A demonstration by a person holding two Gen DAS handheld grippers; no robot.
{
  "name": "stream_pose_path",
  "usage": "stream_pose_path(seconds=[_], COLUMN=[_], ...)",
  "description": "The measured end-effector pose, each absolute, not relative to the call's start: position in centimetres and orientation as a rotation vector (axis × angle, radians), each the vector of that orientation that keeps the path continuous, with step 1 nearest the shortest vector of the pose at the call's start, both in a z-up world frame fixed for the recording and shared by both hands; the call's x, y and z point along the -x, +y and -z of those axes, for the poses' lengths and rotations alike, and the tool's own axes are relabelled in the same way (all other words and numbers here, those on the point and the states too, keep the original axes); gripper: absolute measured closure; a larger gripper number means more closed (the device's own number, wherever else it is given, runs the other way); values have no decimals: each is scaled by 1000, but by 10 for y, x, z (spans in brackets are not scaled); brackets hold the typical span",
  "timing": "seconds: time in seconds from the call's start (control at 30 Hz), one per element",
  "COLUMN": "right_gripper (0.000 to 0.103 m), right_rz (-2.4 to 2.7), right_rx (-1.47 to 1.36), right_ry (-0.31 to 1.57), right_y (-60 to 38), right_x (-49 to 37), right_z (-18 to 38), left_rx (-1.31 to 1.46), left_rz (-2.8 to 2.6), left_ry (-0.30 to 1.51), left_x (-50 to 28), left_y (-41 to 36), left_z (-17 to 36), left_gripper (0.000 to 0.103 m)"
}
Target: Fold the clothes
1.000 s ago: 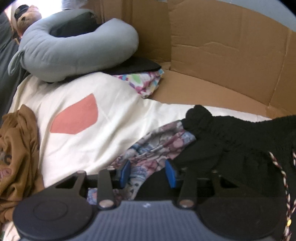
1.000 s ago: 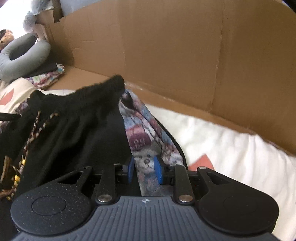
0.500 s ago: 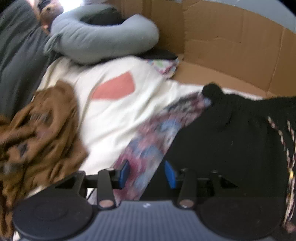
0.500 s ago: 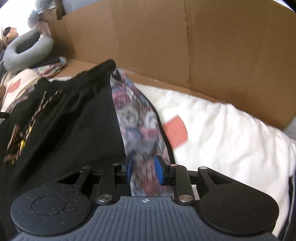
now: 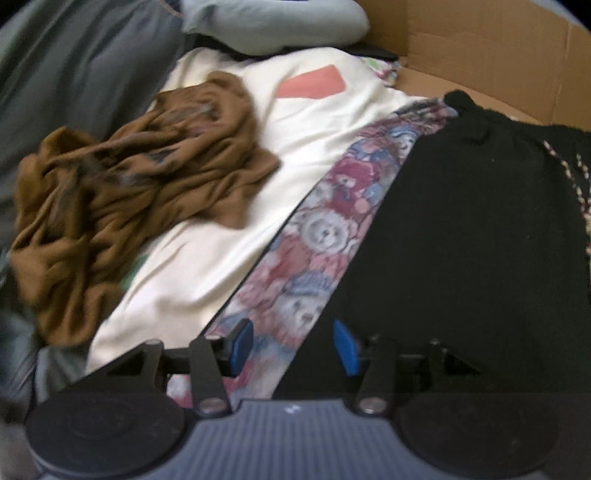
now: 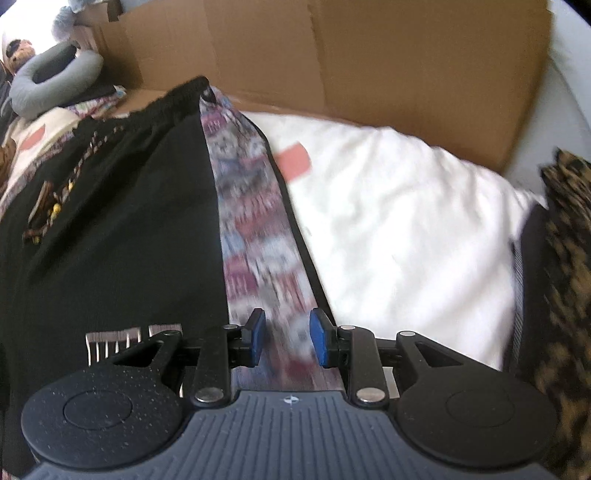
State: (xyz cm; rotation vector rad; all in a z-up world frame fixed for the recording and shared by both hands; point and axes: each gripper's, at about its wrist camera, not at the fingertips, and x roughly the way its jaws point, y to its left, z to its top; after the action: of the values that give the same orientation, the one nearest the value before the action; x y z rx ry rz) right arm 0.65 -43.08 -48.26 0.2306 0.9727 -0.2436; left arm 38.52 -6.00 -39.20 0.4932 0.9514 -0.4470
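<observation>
Far left in the left wrist view there's a crumpled brown garment bunched up on the cream sheet, which has a salmon patch further back. Behind those, a grey cushion and a cardboard wall.

Next over is the black pair of pants, the one being folded, lying flat on the sheet with a teddy-bear print stripe running down its edge. The left gripper straddles that stripe. Its jaws have just been opening, and the blue pads sit clear of the cloth on both sides, so it looks let go.

In the right wrist view the same pants fill the left, with a braided drawstring on them. The right gripper has the other print stripe between its pads, but the cloth is blurred and I can't tell whether they're actually pinching it. Further right is the white sheet, then a leopard-print cloth at the edge.
</observation>
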Motion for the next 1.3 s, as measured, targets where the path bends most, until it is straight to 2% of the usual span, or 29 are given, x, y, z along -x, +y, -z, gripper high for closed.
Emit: stream_pose_path(seconds=[0.27, 0.47, 0.63, 0.77, 0.93, 1.0, 1.3], right_gripper=[69, 55, 54, 42, 38, 32, 32], right_rz=[299, 317, 296, 274, 273, 272, 218], right_rx=[-247, -296, -237, -222, -203, -211, -324], right_ry=[1002, 968, 992, 975, 942, 932, 880], right_y=[-428, -418, -398, -387, -378, -376, -377], right_x=[35, 69, 92, 111, 131, 139, 158], right_z=[452, 388, 332, 284, 240, 232, 234], left_rx=[-481, -407, -414, -369, -316, -298, -240], left_rz=[489, 500, 538, 557, 568, 557, 392], left_ry=[939, 943, 945, 941, 973, 958, 968], left_x=[-361, -350, -329, -311, -291, -286, -275], left_y=[-25, 3, 22, 45, 78, 92, 150], left_z=[349, 301, 261, 235, 213, 202, 169], left_gripper=[51, 51, 49, 44, 43, 39, 38])
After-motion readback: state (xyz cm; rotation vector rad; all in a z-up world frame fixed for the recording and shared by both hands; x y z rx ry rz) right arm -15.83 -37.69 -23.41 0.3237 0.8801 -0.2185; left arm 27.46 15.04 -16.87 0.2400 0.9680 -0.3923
